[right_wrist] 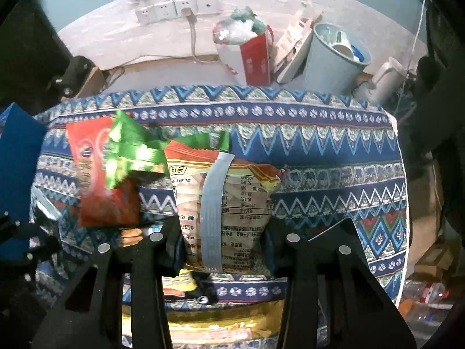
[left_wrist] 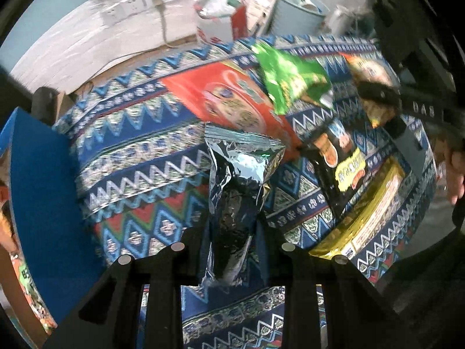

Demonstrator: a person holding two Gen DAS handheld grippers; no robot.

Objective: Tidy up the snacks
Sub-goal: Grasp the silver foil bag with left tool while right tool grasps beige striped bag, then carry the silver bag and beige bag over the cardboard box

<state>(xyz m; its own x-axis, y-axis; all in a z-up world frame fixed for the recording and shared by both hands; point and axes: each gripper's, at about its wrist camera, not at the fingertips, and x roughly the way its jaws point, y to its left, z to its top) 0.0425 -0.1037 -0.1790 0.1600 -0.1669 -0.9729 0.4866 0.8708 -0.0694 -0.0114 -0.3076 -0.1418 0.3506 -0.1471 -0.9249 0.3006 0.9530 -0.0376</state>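
My left gripper (left_wrist: 232, 250) is shut on a silver foil packet (left_wrist: 235, 195) and holds it above the patterned tablecloth (left_wrist: 139, 151). My right gripper (right_wrist: 222, 250) is shut on an orange cracker bag (right_wrist: 232, 192) with a pale seam strip, lifted off the cloth. That same gripper and bag show at the upper right of the left wrist view as the right gripper (left_wrist: 377, 96). On the cloth lie a red packet (left_wrist: 221, 93), a green packet (left_wrist: 287, 78), a dark packet (left_wrist: 340, 157) and a yellow packet (left_wrist: 375, 212). The red packet (right_wrist: 98, 180) and green packet (right_wrist: 130, 151) lie left of the held bag.
A blue box (left_wrist: 43, 209) stands at the table's left edge. Behind the table are a red-and-white bag (right_wrist: 247, 55), a pale bin (right_wrist: 334, 58), a white kettle (right_wrist: 383, 78) and wall sockets (right_wrist: 177, 8). A person's hand (left_wrist: 453, 171) shows at the right. Boxes and bottles litter the floor (right_wrist: 430, 285).
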